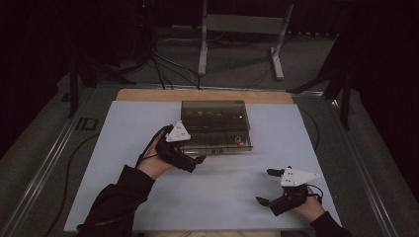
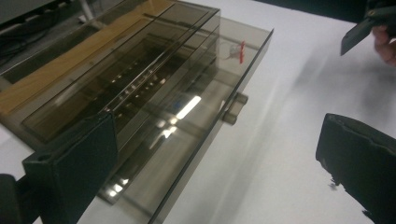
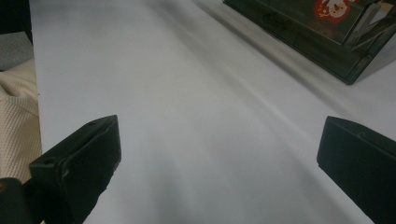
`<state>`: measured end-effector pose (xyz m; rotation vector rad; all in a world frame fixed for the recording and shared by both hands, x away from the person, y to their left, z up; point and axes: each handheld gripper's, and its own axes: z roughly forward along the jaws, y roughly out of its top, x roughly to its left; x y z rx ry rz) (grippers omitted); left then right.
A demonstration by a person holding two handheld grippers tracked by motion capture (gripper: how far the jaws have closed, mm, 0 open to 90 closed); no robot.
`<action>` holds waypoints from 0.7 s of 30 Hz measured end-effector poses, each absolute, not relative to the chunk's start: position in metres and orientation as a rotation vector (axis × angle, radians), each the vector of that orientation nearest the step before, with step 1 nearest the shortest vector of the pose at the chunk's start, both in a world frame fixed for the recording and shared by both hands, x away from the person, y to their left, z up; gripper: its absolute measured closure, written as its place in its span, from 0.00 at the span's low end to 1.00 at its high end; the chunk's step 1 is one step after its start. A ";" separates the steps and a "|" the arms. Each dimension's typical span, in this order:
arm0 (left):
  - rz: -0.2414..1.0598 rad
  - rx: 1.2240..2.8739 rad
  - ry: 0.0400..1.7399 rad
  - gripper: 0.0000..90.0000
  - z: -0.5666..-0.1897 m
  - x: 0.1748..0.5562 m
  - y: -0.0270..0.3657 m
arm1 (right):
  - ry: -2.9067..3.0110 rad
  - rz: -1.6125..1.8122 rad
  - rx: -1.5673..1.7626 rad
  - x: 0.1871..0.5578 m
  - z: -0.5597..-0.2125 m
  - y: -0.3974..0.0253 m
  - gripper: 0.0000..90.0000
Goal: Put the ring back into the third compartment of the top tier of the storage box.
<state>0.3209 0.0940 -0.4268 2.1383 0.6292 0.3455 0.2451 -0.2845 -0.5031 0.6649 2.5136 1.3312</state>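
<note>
Your left gripper [image 1: 190, 158], jaws wide, sits at the near-left corner of the smoked plastic box [image 1: 216, 126], whose long axis runs crosswise; your right gripper [image 1: 269, 186], jaws also wide, rests well nearer you.

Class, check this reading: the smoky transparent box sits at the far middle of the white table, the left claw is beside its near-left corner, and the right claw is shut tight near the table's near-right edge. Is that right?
One slip: the right claw is open, jaws wide apart over bare table, as the right gripper view shows. The box and left claw are as described.
</note>
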 end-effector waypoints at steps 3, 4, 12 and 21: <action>0.349 2.134 0.641 0.00 -0.428 0.319 0.099 | 2.514 1.332 0.664 0.245 -0.503 -0.284 0.00; 0.350 2.135 0.645 0.00 -0.429 0.319 0.103 | 2.515 1.331 0.665 0.245 -0.503 -0.284 0.00; 0.359 2.130 0.682 0.00 -0.435 0.311 0.123 | 2.515 1.329 0.662 0.245 -0.503 -0.284 0.00; 0.349 2.108 0.728 0.00 -0.450 0.299 0.145 | 2.518 1.329 0.663 0.246 -0.504 -0.283 0.00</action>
